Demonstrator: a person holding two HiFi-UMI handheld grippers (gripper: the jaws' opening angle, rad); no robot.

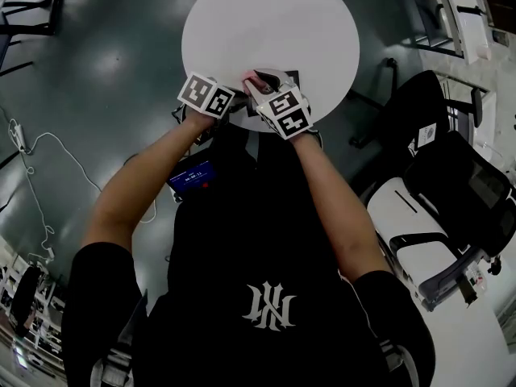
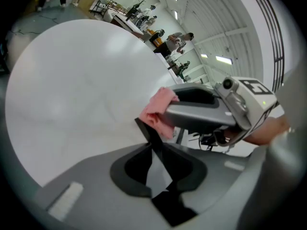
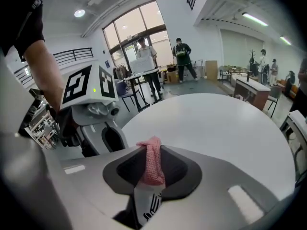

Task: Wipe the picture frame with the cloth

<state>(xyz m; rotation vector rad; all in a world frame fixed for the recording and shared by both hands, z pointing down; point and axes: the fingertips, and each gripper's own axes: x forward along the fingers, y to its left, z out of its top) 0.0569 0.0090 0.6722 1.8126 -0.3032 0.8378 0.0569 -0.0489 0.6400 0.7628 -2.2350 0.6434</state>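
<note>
My left gripper is shut on the picture frame, a thin black frame seen edge-on, standing upright between the jaws with its glass showing low down. In my right gripper is a pink cloth, bunched up and gripped between the jaws. From the left gripper view the pink cloth touches the frame's top corner, with the right gripper right behind it. Both grippers sit close together at the near edge of the round white table, left gripper beside right gripper.
Black and white office chairs stand to the right of the table. A white cable trails over the dark floor at left. Several people stand at desks far behind the table.
</note>
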